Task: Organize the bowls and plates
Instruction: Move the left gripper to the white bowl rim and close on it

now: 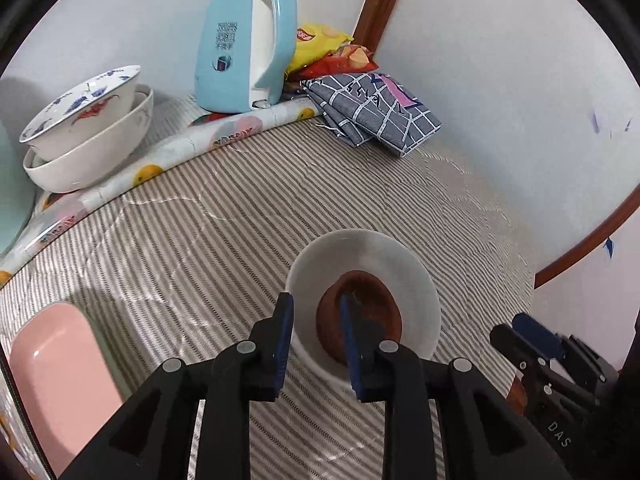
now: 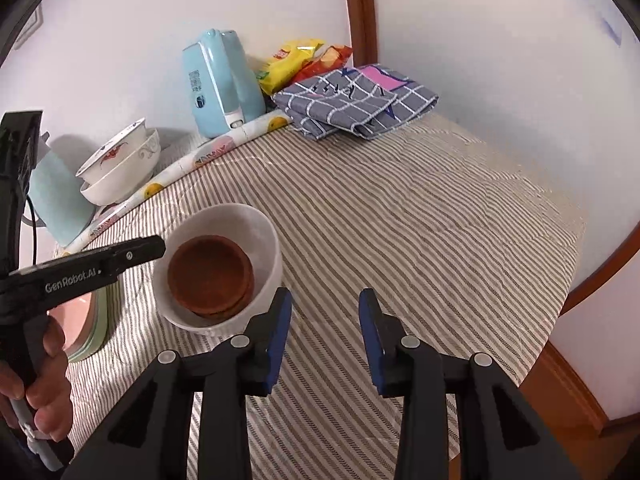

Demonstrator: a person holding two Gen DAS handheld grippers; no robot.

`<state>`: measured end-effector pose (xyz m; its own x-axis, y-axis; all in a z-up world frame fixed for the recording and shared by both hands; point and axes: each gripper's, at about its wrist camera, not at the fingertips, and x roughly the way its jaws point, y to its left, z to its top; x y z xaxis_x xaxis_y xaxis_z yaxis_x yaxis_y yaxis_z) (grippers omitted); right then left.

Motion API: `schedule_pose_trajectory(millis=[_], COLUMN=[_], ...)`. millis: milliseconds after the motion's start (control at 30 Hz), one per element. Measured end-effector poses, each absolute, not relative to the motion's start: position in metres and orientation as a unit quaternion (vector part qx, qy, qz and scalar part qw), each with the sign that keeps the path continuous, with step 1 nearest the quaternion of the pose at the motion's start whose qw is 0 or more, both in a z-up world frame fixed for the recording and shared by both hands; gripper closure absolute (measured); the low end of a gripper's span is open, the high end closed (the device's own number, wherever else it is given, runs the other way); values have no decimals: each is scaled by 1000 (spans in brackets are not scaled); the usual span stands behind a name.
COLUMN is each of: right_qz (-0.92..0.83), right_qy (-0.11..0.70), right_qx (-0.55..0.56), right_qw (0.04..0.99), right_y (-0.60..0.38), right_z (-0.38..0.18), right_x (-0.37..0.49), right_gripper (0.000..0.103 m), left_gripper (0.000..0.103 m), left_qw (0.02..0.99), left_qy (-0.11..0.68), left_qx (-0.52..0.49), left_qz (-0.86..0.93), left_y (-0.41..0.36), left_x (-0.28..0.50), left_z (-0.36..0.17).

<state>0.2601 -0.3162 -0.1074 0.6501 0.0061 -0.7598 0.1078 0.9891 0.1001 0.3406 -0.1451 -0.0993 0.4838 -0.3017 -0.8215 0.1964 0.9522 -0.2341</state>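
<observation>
A white bowl (image 1: 400, 256) (image 2: 256, 220) stands on the striped tablecloth with brown dishes (image 1: 372, 300) (image 2: 210, 276) nested inside. My left gripper (image 1: 318, 312) is open over the bowl's near rim: one finger outside the wall, the other inside by the brown dishes. My right gripper (image 2: 325, 308) is open and empty, just right of the bowl. Two stacked white patterned bowls (image 1: 84, 128) (image 2: 120, 164) sit at the back left. Pink and green plates (image 1: 60, 364) (image 2: 94, 320) lie at the left edge.
A light blue kettle (image 1: 244, 48) (image 2: 220, 84), snack bags (image 1: 320, 46) (image 2: 296, 60) and a folded checked cloth (image 1: 376, 108) (image 2: 356, 100) sit at the back by the wall. A rolled fruit-print mat (image 1: 172, 148) crosses the back. The round table edge (image 2: 568, 280) curves on the right.
</observation>
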Motion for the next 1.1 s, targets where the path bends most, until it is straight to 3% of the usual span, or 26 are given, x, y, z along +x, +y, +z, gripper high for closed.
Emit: schedule_pose_trajectory(millis=[100, 233, 300, 433, 567, 900, 1100], right_qz=[-39, -40, -47, -48, -62, -46, -39], right_qy=[401, 402, 404, 406, 398, 378, 400], right_qx=[78, 79, 72, 45, 28, 28, 29], right_qw=[912, 911, 911, 911, 915, 924, 915], right_y=[-313, -306, -301, -288, -279, -268, -269], right_z=[-102, -98, -95, -92, -87, -76, -81], right_x=[257, 252, 249, 243, 234, 213, 215], right_gripper=[58, 56, 48, 42, 29, 28, 28], left_gripper=[79, 61, 56, 54, 50, 50, 50], left_qw=[866, 877, 884, 891, 893, 910, 898], left_qy=[480, 464, 455, 445, 447, 407, 430], left_qx=[-38, -31, -23, -8, -18, -48, -77], left_qz=[-136, -120, -110, -84, -59, -57, -52], left_y=[-140, -129, -124, -116, -104, -83, -73], left_x=[332, 317, 309, 297, 286, 268, 273], left_z=[-94, -85, -80, -75, -73, -62, -64])
